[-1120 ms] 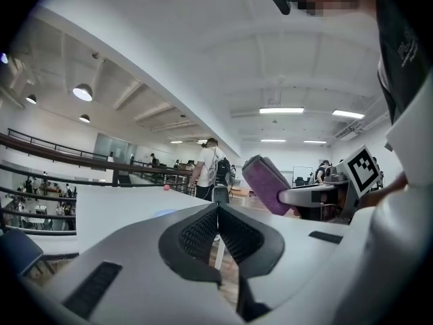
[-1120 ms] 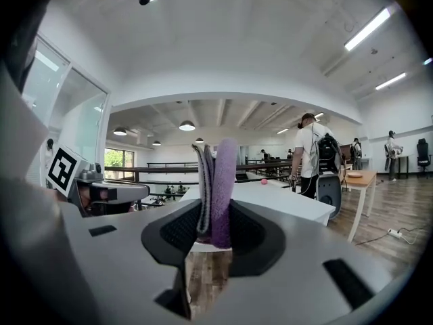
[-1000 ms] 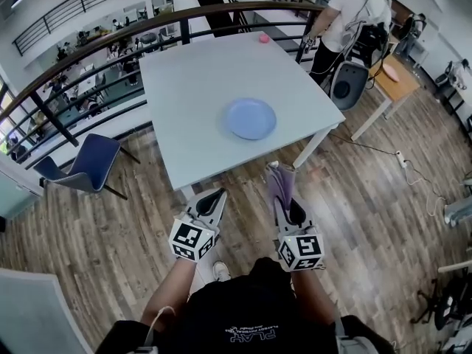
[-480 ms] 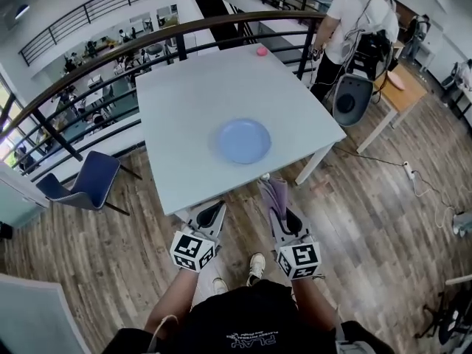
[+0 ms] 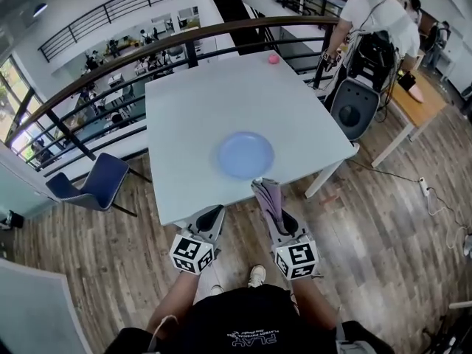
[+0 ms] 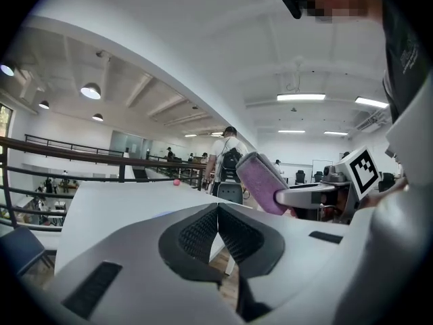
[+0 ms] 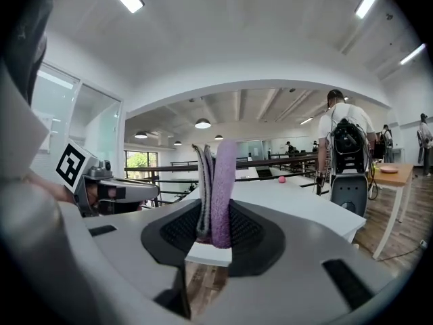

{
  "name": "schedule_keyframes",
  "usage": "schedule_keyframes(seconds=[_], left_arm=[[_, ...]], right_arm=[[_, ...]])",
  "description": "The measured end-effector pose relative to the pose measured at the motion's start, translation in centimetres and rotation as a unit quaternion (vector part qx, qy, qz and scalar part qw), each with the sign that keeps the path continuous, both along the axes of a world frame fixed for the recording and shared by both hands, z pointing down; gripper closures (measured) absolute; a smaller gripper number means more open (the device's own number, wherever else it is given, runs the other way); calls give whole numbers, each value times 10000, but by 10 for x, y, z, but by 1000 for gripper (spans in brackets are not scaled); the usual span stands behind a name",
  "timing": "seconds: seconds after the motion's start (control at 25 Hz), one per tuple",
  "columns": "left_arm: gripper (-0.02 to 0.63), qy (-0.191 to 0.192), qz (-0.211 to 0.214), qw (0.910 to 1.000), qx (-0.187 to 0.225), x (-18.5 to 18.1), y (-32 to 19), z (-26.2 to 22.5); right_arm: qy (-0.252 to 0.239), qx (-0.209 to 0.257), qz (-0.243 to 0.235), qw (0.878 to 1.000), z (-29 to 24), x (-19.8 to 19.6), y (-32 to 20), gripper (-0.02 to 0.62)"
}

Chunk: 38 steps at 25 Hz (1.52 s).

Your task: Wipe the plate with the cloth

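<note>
The right hand-held gripper [image 7: 215,225] is clamped on the cloth [image 7: 218,181]. The cloth is purple and folded, and it stands up out of the jaws as a narrow strip. In the head view the cloth points forward from this hand-held gripper, and its tip comes over the near edge of the bench [image 5: 199,102]. The left hand-held gripper [image 6: 217,212] has its jaws together, pad against pad, with nothing between them. It is held to the left of the right one, a little apart from it, also just at the near edge of the bench.

The plate [image 5: 245,154] is pale blue and round. It lies flat on the white bench, straight ahead of the two hand-held grippers and somewhat closer to the right one. The tip of the cloth is just short of the near rim of the plate and does not lie on it.

A small pink ball [image 5: 273,59] rests well ahead of the hand-held grippers, at the far edge of the bench. A person in a white shirt [image 5: 369,17] stands far ahead and to the right of the right hand-held gripper, past the corner of the bench. A blue chair [image 5: 99,183] stands on the wooden floor to the left of the left hand-held gripper.
</note>
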<state>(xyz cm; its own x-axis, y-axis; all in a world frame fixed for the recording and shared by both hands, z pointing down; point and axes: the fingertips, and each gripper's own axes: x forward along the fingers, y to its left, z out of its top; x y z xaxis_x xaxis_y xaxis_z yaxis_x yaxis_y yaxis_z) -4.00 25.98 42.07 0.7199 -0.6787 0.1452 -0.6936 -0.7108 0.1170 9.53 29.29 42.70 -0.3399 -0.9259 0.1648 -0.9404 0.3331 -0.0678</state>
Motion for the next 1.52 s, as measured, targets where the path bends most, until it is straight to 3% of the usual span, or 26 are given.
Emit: schedule_keyframes(seconds=[0.56,0.8,1.24,1.52], left_arm=[[592,-263,-552,9981,-94,11,-35,8],[592,-153,-571,9982,-113,13,-66,10],[592,-6,-580,9982,-119,-2,-132,18],[592,7,-533,9982,-288,-40,-219,22]], right_arm=[[-174,-123,-555,9982,15,20,-54,486],[-94,-182,-610,9979,18,21,-79,486],[166,-224,-734,9969,21,1,-143,486],[358,-575,-734,9950,29,-37,-226,486]])
